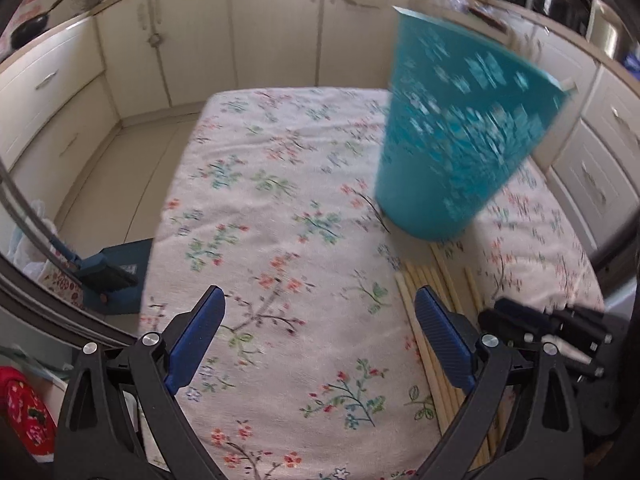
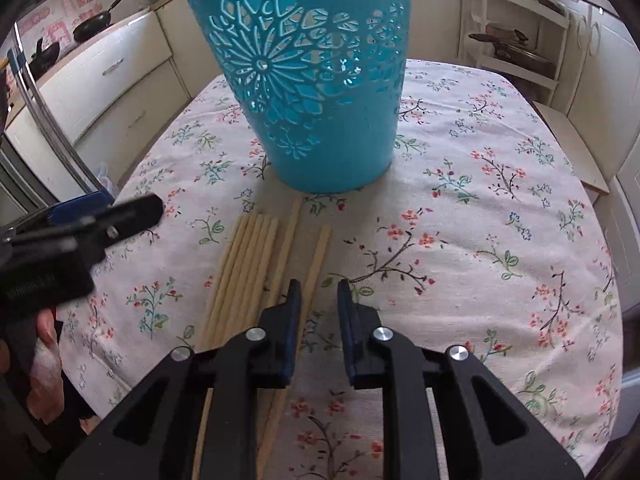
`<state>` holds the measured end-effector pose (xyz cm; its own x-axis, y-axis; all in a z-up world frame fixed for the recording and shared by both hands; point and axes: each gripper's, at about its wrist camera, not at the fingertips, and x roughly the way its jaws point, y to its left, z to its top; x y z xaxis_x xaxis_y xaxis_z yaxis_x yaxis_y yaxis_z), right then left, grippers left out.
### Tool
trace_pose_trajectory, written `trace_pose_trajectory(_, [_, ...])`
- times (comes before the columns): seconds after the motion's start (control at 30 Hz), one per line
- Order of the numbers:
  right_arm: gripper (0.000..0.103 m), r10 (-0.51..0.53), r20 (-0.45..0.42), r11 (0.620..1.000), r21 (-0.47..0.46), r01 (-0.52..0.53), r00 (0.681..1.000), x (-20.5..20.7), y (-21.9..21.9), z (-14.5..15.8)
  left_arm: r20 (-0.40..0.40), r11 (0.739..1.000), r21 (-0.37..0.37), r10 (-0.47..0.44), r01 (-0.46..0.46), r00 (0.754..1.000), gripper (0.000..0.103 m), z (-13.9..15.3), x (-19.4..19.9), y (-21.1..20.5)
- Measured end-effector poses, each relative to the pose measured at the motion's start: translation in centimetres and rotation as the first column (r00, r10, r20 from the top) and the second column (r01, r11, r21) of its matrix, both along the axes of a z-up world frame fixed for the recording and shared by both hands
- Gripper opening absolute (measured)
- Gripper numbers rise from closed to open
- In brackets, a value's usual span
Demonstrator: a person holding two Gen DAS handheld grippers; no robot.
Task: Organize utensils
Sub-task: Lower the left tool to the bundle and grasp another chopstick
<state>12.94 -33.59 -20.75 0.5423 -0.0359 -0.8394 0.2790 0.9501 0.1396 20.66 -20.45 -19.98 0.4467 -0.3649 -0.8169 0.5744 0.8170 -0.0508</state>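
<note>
Right gripper (image 2: 318,290): black jaws narrowly parted, nothing pinched, hovering over the rightmost of about 8 pale wooden chopsticks (image 2: 256,276) lying by the near edge of the floral-clothed table (image 2: 500,208). Left gripper (image 1: 320,300): wide open, empty. Beyond, mid-table: perforated turquoise plastic basket (image 2: 316,92), upright.
</note>
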Motion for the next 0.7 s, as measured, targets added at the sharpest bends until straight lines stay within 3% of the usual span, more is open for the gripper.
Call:
trace_pose_trajectory(0.3, [0.019, -0.003, 0.047, 1.0, 0.018, 0.002, 0.999, -0.8, 0.0, -0.2, -0.053, 0.994, 0.085, -0.065, 0.07, 0.996, 0.092, -2.5, -1.0, -2.3])
trace_pose_trajectory(0.47, [0.019, -0.009, 0.056, 0.999, 0.039, 0.007, 0.998, -0.9, -0.3, -0.2, -0.099, 0.996, 0.063, -0.049, 0.056, 0.994, 0.092, -3.1, -0.3, -1.9])
trace_pose_trajectory(0.7, [0.019, -0.012, 0.062, 0.998, 0.057, 0.009, 0.998, -0.9, -0.5, -0.2, -0.092, 0.996, 0.072, -0.042, 0.048, 0.995, 0.092, -3.1, -0.1, -1.8])
